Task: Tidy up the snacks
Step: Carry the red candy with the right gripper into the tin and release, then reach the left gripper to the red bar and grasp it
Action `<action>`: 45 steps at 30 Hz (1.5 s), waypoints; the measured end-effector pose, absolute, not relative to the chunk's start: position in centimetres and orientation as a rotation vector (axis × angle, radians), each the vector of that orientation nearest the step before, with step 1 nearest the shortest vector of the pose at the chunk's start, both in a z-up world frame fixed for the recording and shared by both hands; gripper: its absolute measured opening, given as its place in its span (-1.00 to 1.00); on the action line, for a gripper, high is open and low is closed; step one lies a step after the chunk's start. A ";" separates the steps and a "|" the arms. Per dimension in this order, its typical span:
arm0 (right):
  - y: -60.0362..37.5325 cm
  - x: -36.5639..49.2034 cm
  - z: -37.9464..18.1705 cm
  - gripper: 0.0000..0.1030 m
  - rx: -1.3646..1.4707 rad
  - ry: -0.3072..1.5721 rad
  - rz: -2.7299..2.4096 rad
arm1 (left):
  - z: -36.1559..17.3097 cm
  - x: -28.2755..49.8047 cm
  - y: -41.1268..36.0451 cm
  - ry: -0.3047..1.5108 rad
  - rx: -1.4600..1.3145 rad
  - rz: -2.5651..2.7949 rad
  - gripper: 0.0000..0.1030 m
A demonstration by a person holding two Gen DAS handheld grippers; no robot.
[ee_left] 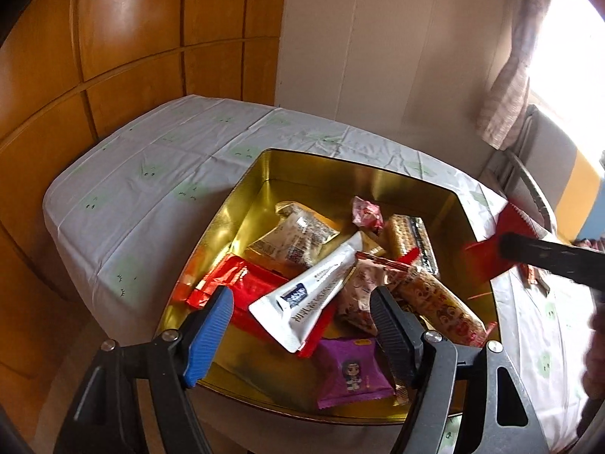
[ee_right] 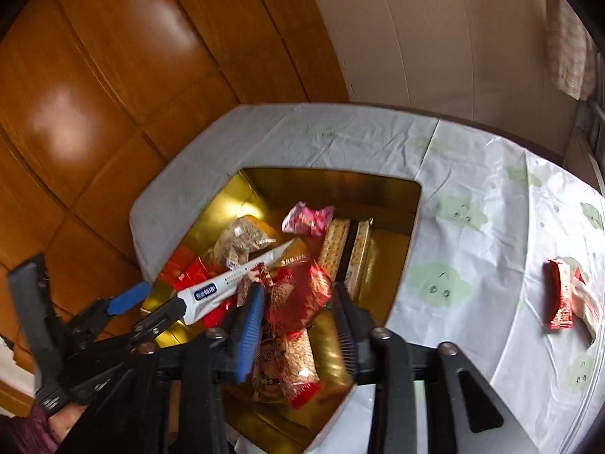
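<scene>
Gold rectangular metal tin (ee_left: 242,204) on table: holds most snacks. Left gripper (ee_left: 302,314) jaws parted, over white tube-shaped sachet (ee_left: 314,287). Right gripper (ee_right: 298,317) jaws parted, translucent red wrapped snack (ee_right: 302,295) between them, likely being dropped in. Red foil packets (ee_right: 559,295) remain right.

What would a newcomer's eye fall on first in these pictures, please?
Probably the gold tin on the white-clothed table, heaped with bright snack packets. A white tube-shaped pouch lies across the pile between the open left tongs. In the right wrist view, a red translucent packet sits between the right tongs.
</scene>
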State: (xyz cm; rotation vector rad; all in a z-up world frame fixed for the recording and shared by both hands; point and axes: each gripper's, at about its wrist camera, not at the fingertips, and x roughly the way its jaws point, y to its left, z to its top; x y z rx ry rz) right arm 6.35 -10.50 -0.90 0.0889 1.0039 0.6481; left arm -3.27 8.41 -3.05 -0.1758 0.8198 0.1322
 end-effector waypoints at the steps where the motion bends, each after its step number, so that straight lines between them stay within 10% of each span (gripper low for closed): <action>1: -10.4 6.2 -1.1 -0.26 0.084 1.006 0.647 | -3.0 -3.3 8.2 0.820 -0.171 0.126 0.46; 45: -42.3 6.9 -3.4 -0.23 0.236 0.990 0.042 | -0.2 -0.8 -6.2 0.810 0.111 -0.152 0.46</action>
